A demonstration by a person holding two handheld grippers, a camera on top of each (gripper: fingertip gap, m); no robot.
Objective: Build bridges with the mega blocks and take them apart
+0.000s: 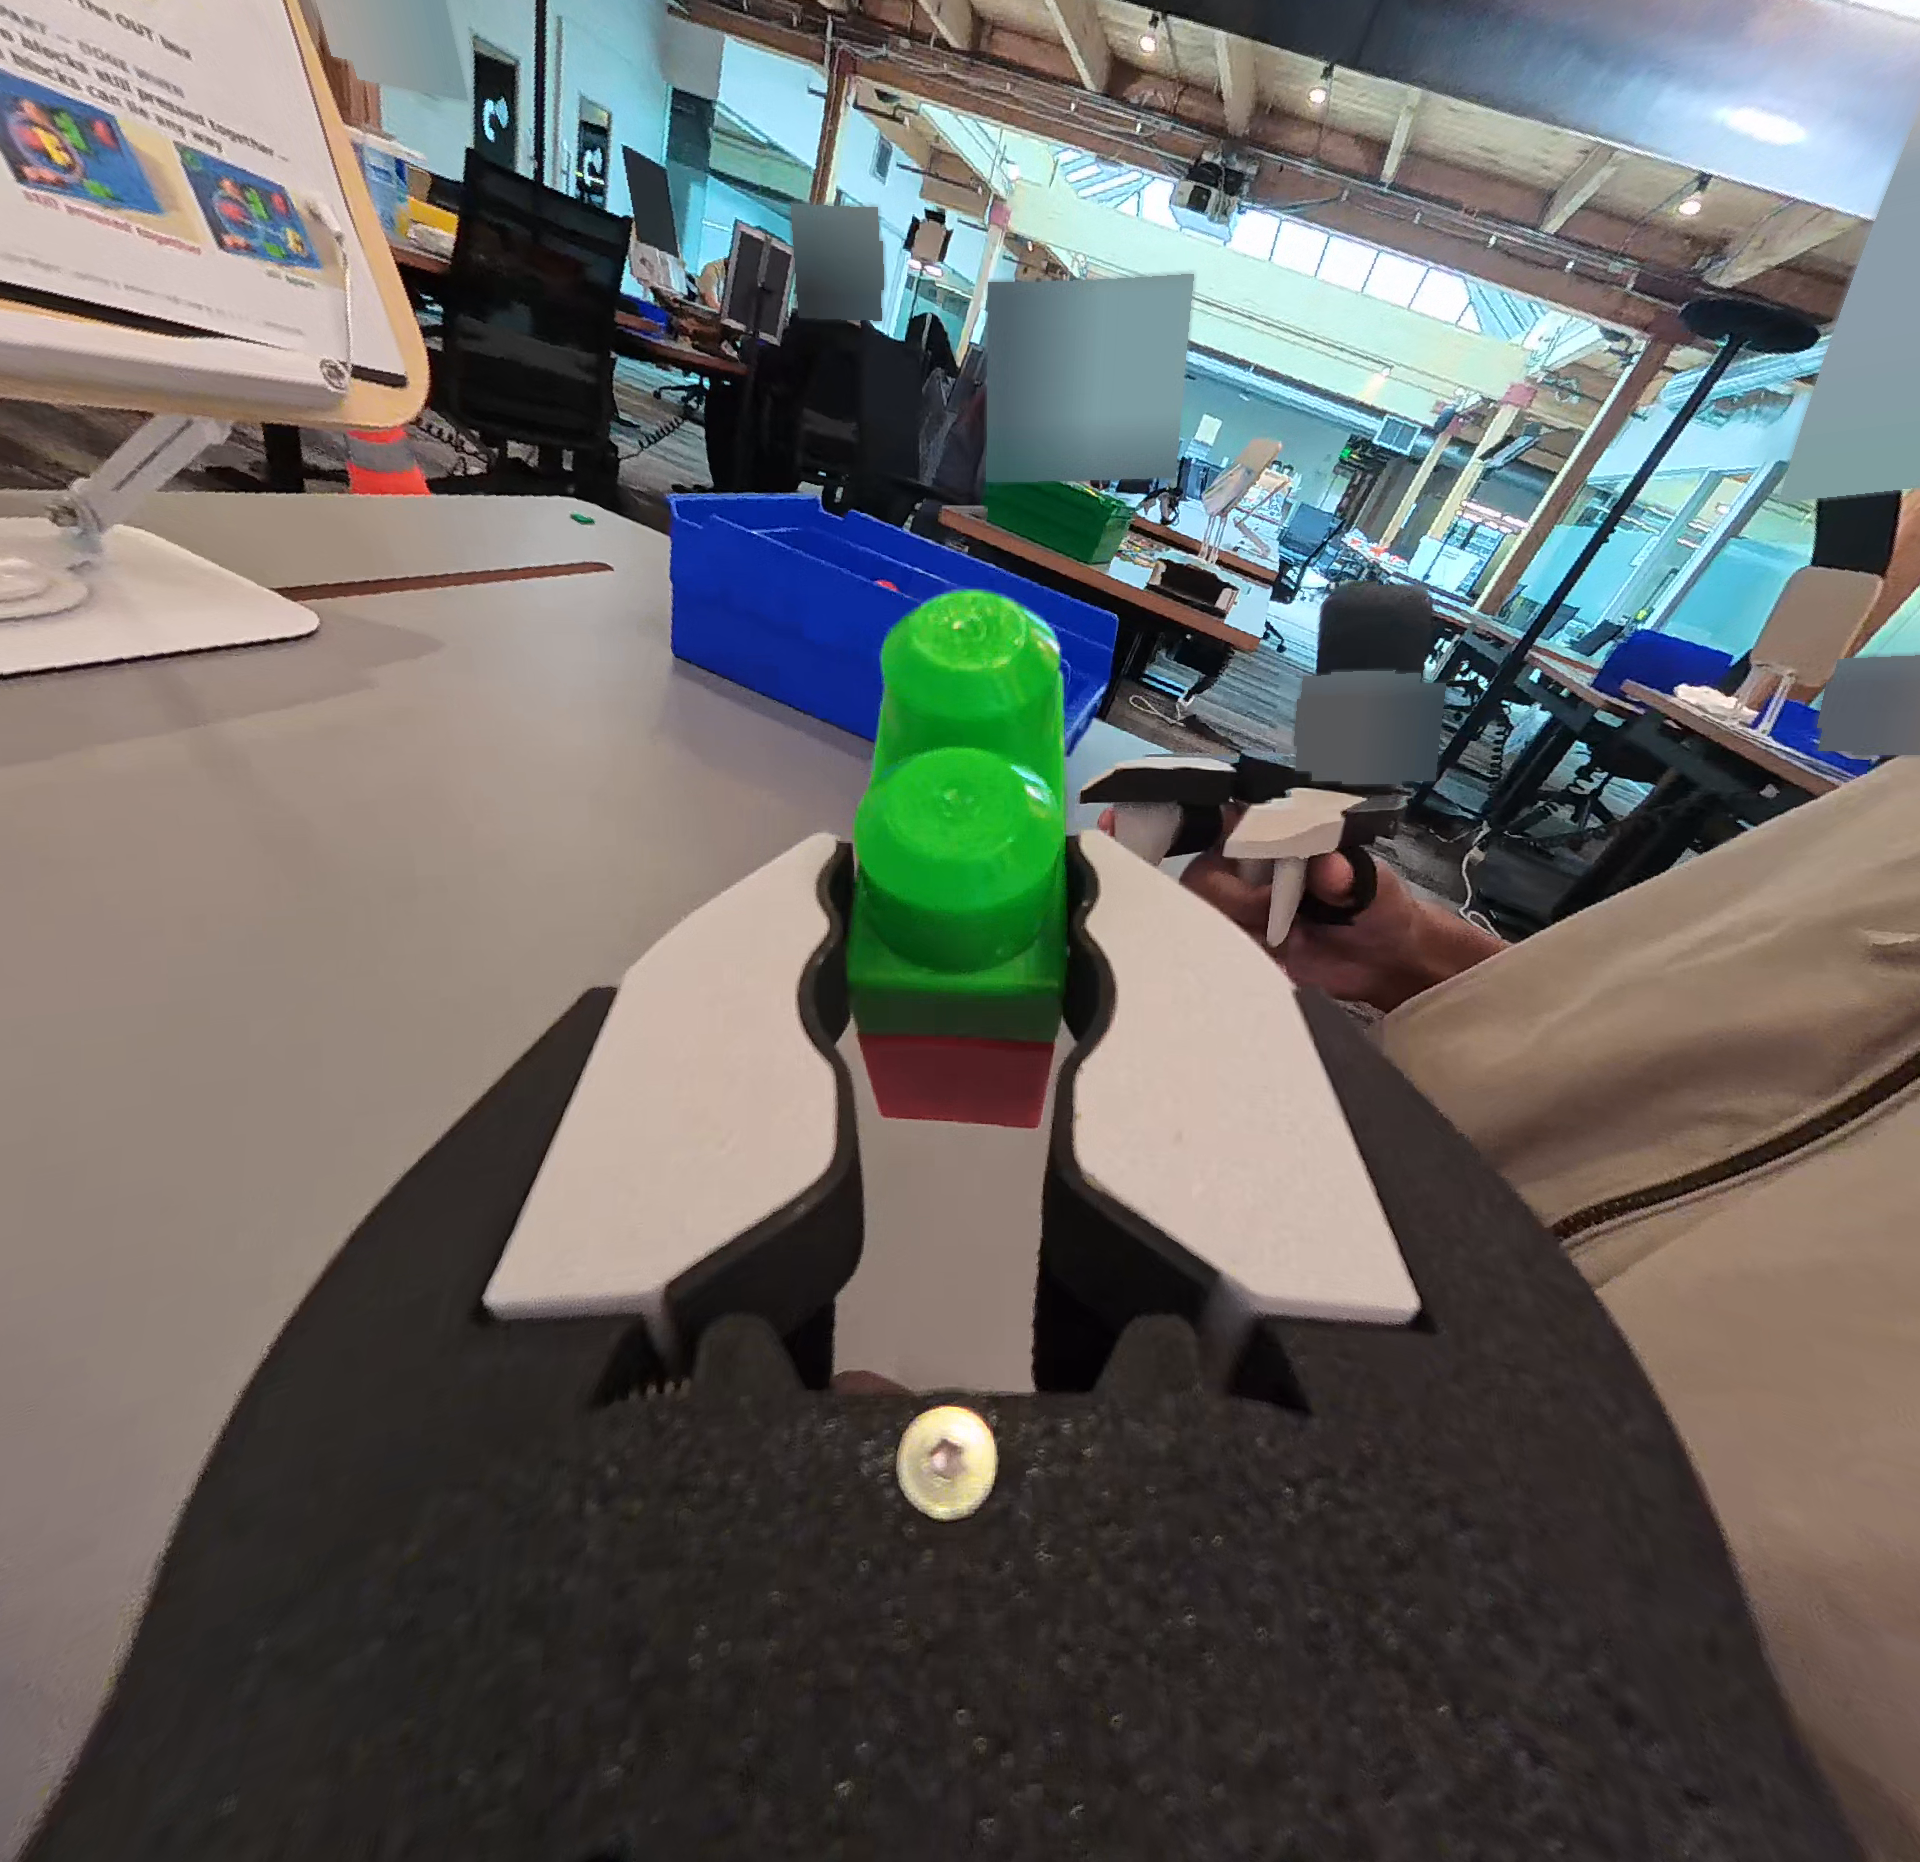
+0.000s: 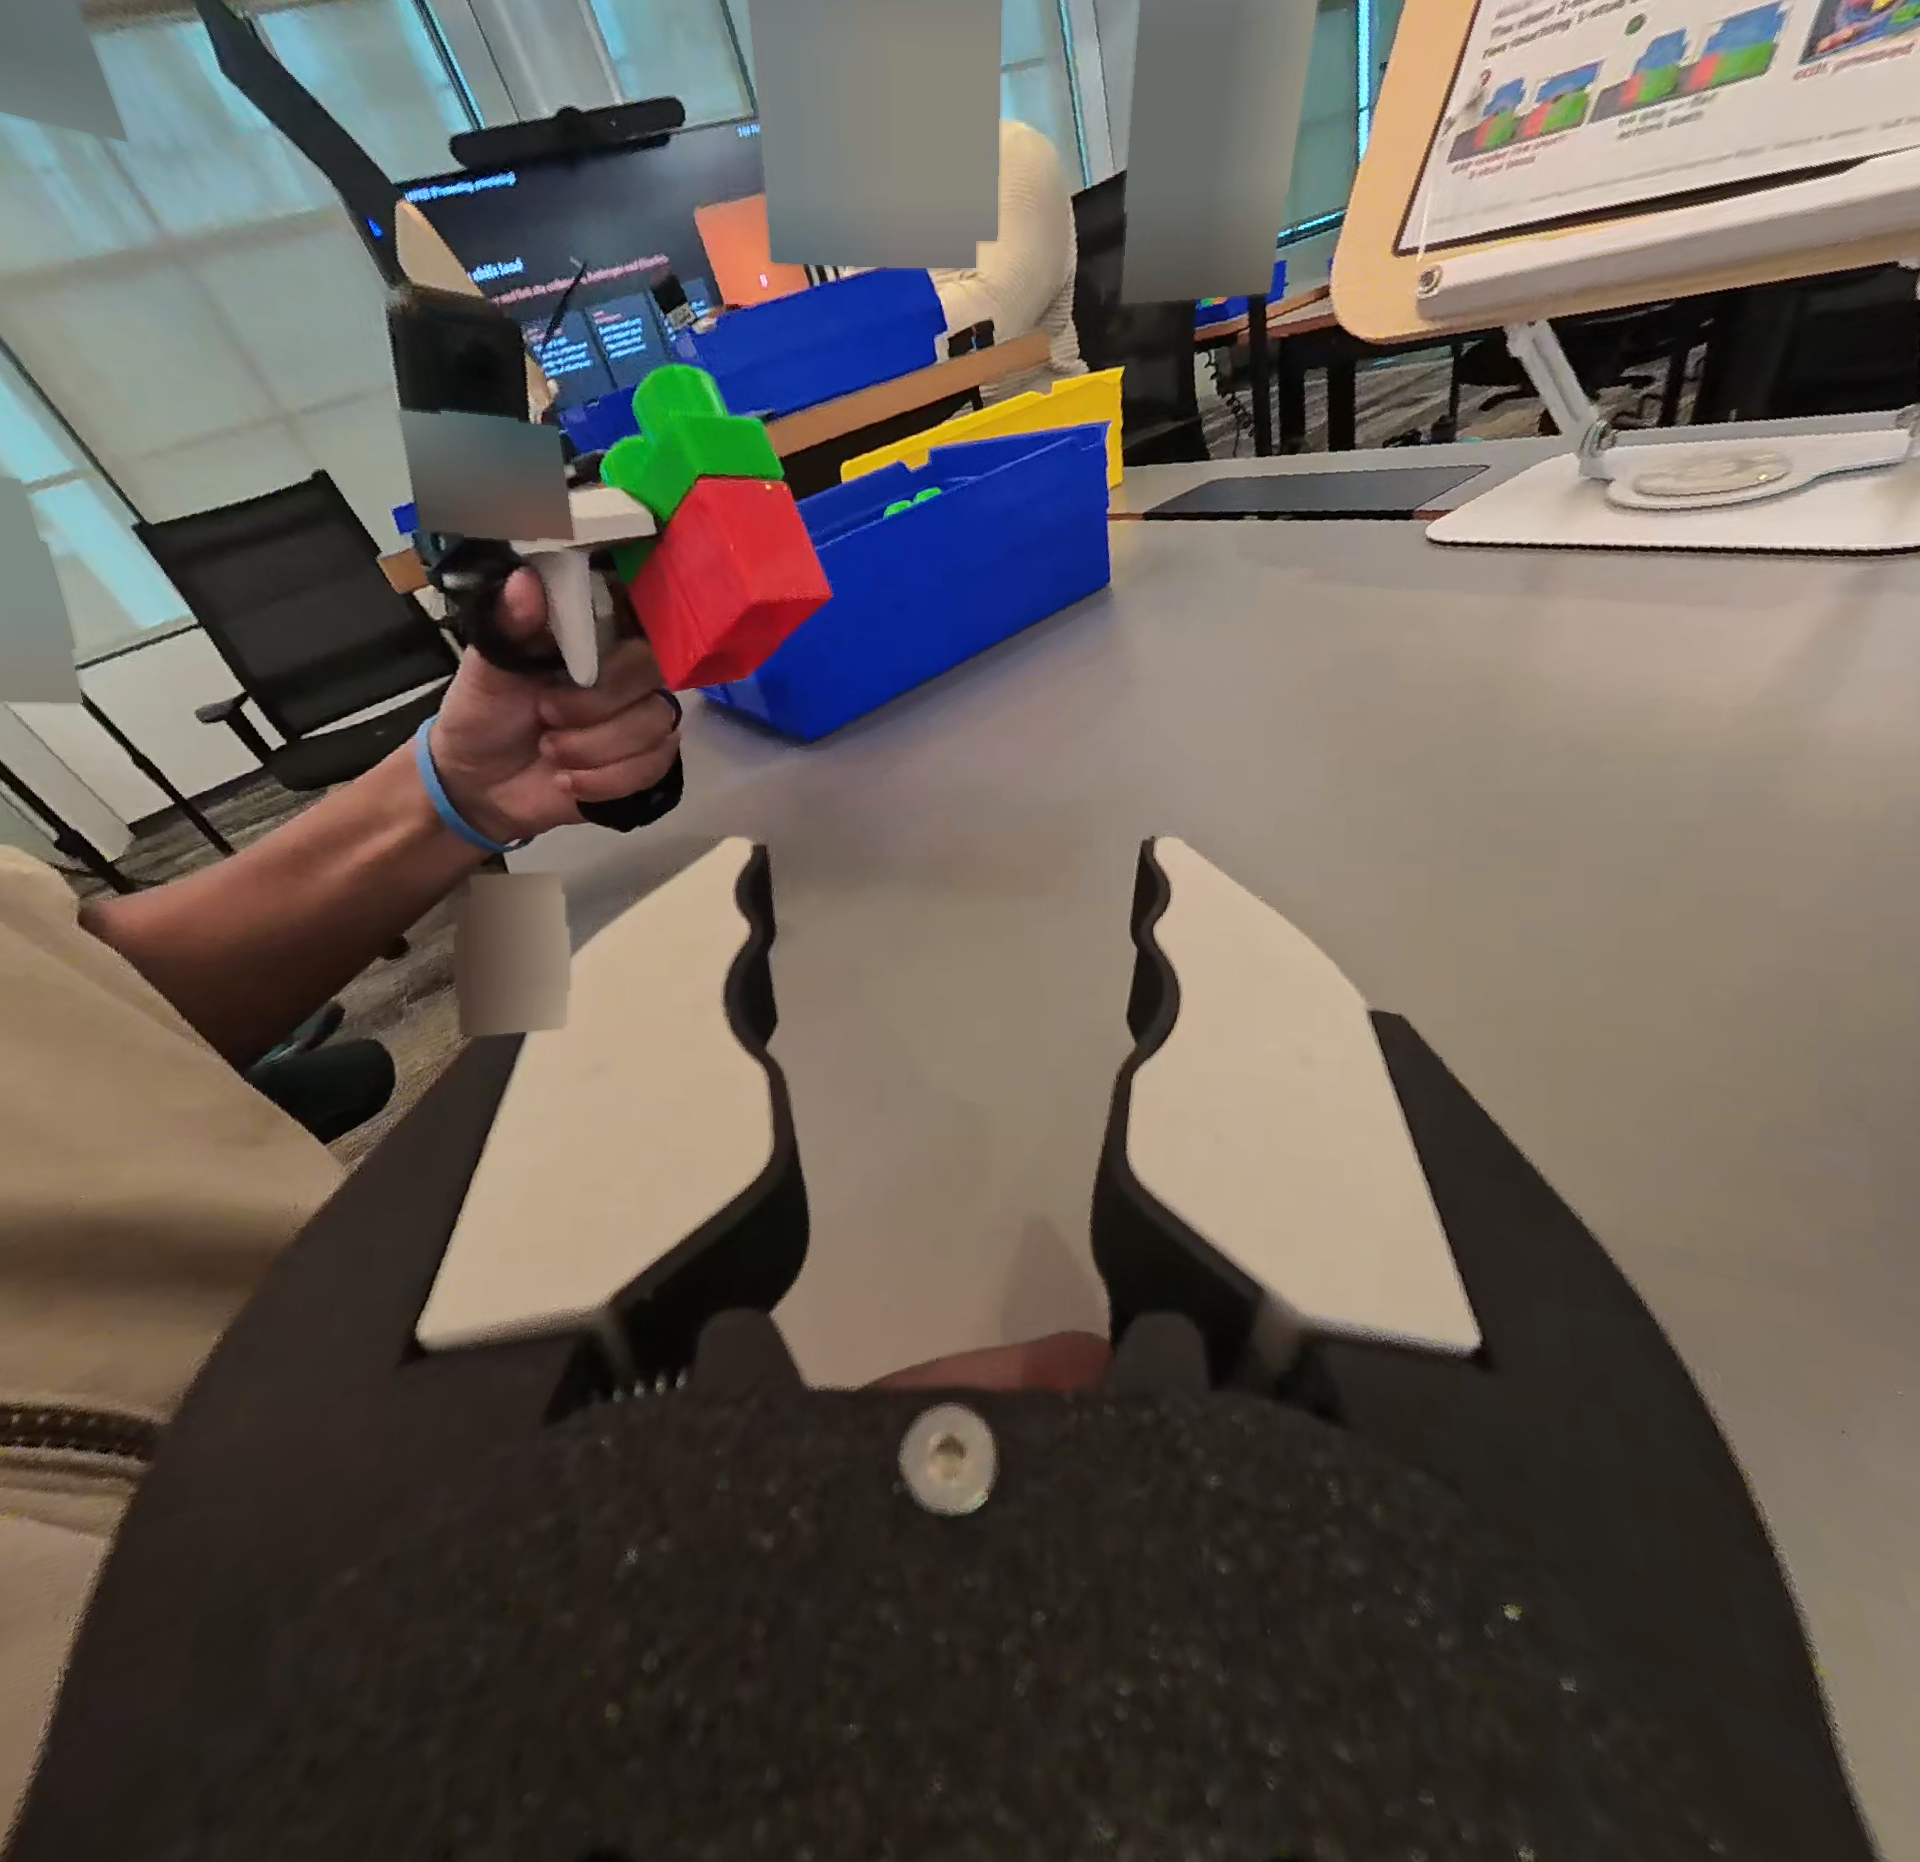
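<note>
1. Above the grey table (image 1: 312, 877), the left gripper (image 1: 958, 939) is clamped on a two-block stack, its jaws closed against the sides of the green block (image 1: 961, 825).
2. That green two-stud block sits pressed onto a red block (image 1: 956, 1080); the right wrist view shows the pair held in the air, tilted, in front of a blue bin (image 2: 935, 576).
3. Over bare tabletop, the right gripper (image 2: 951, 929) has its jaws spread wide with nothing between them.
4. Inside the blue bin a further green piece (image 2: 912, 503) shows, and a yellow bin (image 2: 997, 425) stands just behind it.
5. Farther back on the table, a stand (image 2: 1662, 482) holds a printed instruction sheet (image 2: 1662, 77).
</note>
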